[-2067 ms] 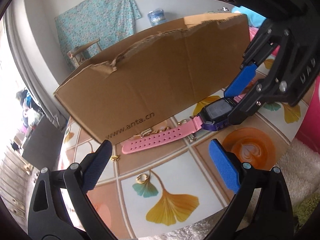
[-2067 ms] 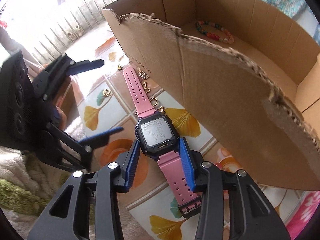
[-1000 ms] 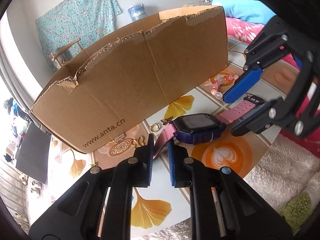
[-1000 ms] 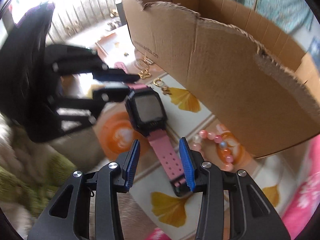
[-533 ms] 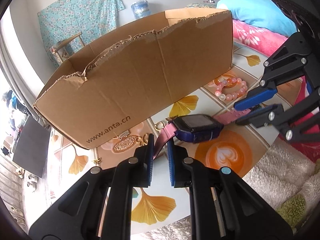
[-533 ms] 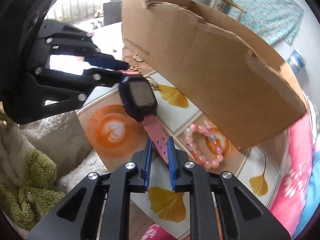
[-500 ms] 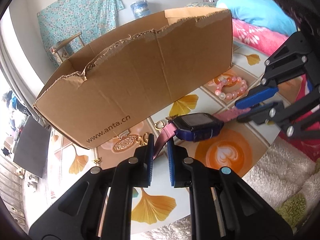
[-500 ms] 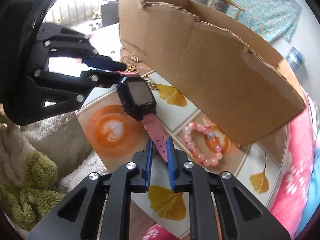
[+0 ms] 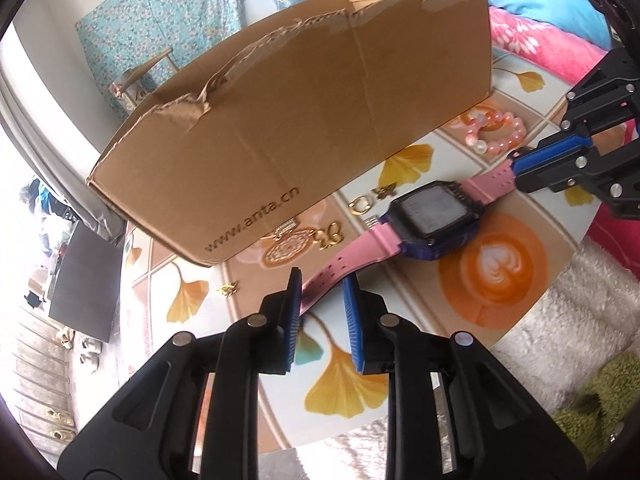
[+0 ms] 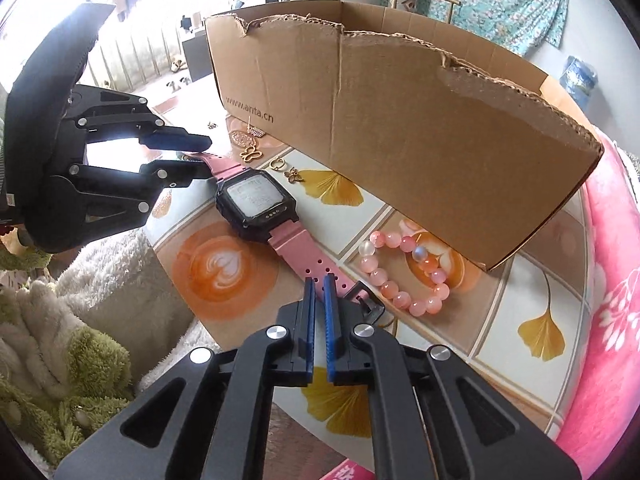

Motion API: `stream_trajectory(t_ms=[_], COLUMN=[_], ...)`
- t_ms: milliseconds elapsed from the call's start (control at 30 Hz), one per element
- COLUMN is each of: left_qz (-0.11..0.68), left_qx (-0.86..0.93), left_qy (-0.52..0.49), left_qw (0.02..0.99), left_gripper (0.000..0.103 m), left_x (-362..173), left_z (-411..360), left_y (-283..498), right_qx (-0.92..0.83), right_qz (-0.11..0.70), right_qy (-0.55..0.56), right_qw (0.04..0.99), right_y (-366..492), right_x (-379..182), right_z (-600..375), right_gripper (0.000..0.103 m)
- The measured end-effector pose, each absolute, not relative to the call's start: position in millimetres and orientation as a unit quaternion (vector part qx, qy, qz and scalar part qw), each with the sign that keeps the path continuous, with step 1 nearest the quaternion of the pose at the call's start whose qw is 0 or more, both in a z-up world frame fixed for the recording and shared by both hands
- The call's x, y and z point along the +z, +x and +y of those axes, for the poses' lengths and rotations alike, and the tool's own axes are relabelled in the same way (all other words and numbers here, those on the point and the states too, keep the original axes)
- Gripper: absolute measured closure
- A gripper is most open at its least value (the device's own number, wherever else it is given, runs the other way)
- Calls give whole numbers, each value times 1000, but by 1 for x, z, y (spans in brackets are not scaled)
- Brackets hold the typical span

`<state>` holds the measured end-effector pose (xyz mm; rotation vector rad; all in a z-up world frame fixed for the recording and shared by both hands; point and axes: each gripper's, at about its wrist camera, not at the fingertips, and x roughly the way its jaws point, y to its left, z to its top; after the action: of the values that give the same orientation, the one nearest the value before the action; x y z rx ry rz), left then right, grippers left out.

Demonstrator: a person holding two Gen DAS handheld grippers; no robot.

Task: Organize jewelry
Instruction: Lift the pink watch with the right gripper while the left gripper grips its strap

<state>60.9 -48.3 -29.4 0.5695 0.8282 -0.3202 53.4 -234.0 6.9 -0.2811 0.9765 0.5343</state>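
Observation:
A pink-strapped watch with a dark square case (image 9: 434,216) (image 10: 256,200) stretches between both grippers just over the tiled table (image 9: 404,344). My left gripper (image 9: 323,280) (image 10: 204,156) has the holed strap end between its blue pads; its jaws are opening and a gap shows beside the strap. My right gripper (image 10: 319,280) (image 9: 518,172) is shut on the buckle-side strap. Behind the watch stands an open cardboard box (image 9: 320,100) (image 10: 400,120). A pink bead bracelet (image 9: 496,132) (image 10: 400,276) lies by the box's right corner.
Small gold pieces lie along the box front: a butterfly charm (image 9: 330,236), a ring (image 9: 360,206), a round pendant (image 9: 286,248). A fluffy white and green rug (image 10: 80,320) borders the table's near edge. A pink blanket (image 10: 612,280) lies to the right.
My right gripper has closed on the buckle-side strap. My left gripper's pads, earlier pinched on the other strap end, have spread apart. The watch sits a little farther from the left gripper.

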Motion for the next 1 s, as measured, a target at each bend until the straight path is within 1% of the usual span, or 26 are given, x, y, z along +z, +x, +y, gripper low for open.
stream_trajectory(t_ms=[100, 167, 200, 333, 533, 600, 667, 700, 1000], left_qz=[396, 386, 382, 372, 366, 364, 362, 362, 356], left_qx=[-149, -147, -146, -148, -160, -160, -162, -164, -165], left_qy=[269, 270, 271, 258, 247, 251, 251, 251, 259], left_qw=[865, 870, 871, 879, 883, 883, 883, 883, 883], left_gripper=[82, 87, 91, 96, 99, 99, 99, 99, 99], left_x=[-30, -28, -27, -18, -10, -9, -8, -6, -1], left_z=[-45, -44, -43, -40, -42, -44, -45, -46, -48], left_y=[62, 61, 61, 60, 57, 56, 56, 55, 55], right_qx=[251, 244, 241, 223, 234, 243, 252, 255, 276], right_qz=[459, 452, 449, 430, 420, 423, 429, 424, 424], right_qy=[-125, -125, -124, -122, -93, -82, -82, -87, -121], right_qw=[843, 849, 852, 866, 872, 869, 864, 865, 854], right_y=[58, 56, 56, 50, 44, 45, 46, 45, 58], right_x=[2, 4, 6, 16, 31, 33, 31, 30, 4], right_z=[-232, -236, -239, -244, -246, -243, -238, -234, -194], right_gripper=[99, 100, 100, 101, 101, 92, 59, 56, 56])
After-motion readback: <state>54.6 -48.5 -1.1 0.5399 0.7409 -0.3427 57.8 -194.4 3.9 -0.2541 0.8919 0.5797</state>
